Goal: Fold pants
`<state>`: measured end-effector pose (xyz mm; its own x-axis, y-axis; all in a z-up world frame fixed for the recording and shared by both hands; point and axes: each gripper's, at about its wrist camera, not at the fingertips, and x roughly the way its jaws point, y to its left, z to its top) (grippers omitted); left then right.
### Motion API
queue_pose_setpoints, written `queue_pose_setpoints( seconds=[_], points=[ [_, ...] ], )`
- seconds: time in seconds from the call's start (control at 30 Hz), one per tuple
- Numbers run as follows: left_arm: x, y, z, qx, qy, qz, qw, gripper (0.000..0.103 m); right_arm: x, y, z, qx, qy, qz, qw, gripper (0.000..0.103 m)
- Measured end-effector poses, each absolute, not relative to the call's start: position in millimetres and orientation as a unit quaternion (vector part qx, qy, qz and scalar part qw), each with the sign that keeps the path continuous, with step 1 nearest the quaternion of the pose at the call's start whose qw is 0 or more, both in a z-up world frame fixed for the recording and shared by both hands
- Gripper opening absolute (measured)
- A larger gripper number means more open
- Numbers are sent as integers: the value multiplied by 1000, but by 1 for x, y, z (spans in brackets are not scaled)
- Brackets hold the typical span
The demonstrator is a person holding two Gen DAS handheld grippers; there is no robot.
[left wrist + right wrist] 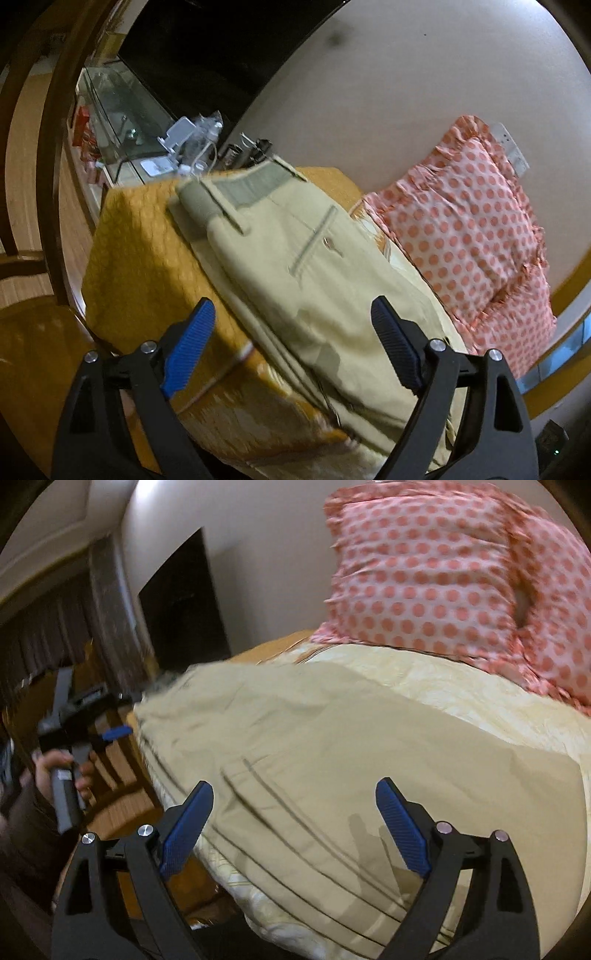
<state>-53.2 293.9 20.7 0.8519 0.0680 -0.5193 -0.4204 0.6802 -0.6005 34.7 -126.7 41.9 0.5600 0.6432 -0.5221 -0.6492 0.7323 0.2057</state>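
Note:
Beige pants [295, 266] lie folded lengthwise on the bed, waistband at the far end, back pocket up. They also show in the right wrist view [351, 760], with stacked folded edges near the bed's side. My left gripper [293, 321] is open and empty, hovering above the pants near their lower part. My right gripper [295, 801] is open and empty, just above the pants' layered edge. The left gripper also shows in the right wrist view [110, 734], held by a hand beside the bed.
A pink polka-dot pillow [472, 236] lies beside the pants; it also shows in the right wrist view [443, 576]. An orange bedspread [140, 236] covers the bed. A glass-topped stand with small items [184, 147] is beyond the bed. A wooden chair [118, 775] stands beside it.

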Motion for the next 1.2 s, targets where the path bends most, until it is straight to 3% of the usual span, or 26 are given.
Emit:
queue_pose_setpoints(
  seconds=[0.27, 0.33, 0.37, 0.4, 0.5, 0.67, 0.77, 0.87, 0.97, 1.13, 1.2],
  points=[
    [-35, 316, 22, -398, 243, 159, 870, 80, 45, -140, 41, 43, 294, 359, 885, 92],
    [-28, 320, 19, -407, 252, 160, 863, 59, 45, -144, 40, 54, 291, 361, 885, 92],
    [-25, 322, 17, -412, 259, 157, 859, 37, 46, -147, 39, 60, 290, 362, 884, 92],
    [-20, 326, 12, -420, 270, 155, 852, 22, 47, -150, 39, 64, 290, 360, 884, 92],
    [-17, 326, 18, -416, 270, 153, 855, 9, 49, -161, 39, 75, 288, 357, 885, 92],
    [-2, 261, 94, -266, 232, 111, 929, 7, 52, -197, 49, 103, 266, 332, 899, 92],
    [18, 173, 148, -151, 210, 17, 966, 7, 54, -234, 57, 140, 247, 294, 913, 92],
    [24, 90, 170, -68, 196, -87, 974, 6, 54, -270, 59, 176, 236, 252, 922, 92],
    [22, 1, 161, 9, 210, -209, 955, 7, 51, -311, 57, 224, 231, 208, 924, 92],
    [19, -111, 78, 124, 310, -317, 888, 7, 51, -365, 38, 320, 248, 172, 898, 92],
    [10, -132, 45, 172, 327, -326, 870, 13, 56, -376, 28, 351, 269, 177, 879, 92]
  ],
)
